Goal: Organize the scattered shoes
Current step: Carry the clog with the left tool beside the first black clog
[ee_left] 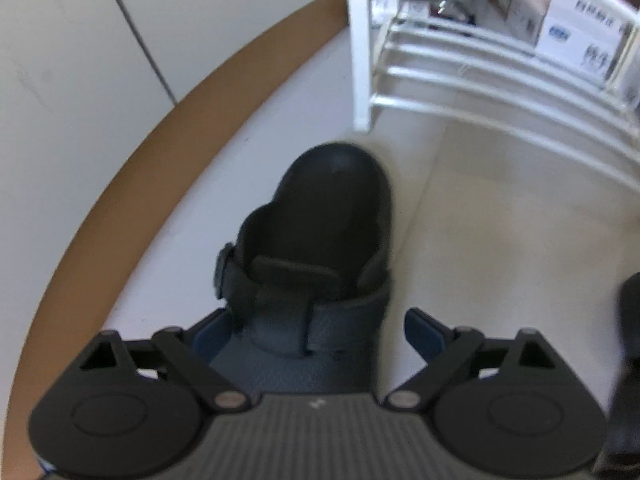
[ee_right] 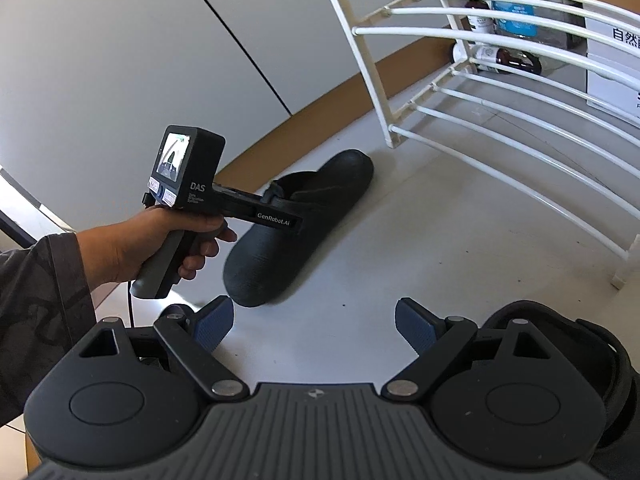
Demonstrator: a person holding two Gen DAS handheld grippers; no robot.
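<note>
Barely begun — black clog (ee_left: 320, 240) on the floor just short of the white shoe rack (ee_right: 500, 92), straddled by the spread, ungripping left tool (ee_left: 318, 332), second clog (ee_right: 592, 364) beside the released, empty right tool (ee_right: 314, 326), rack holding no shoes in view

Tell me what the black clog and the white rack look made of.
Black clog: probably moulded foam or rubber, matte, one seamless piece with faintly pebbled skin. White rack: looks like painted or coated metal rods, smooth and slightly glossy, though plastic cannot be ruled out.
</note>
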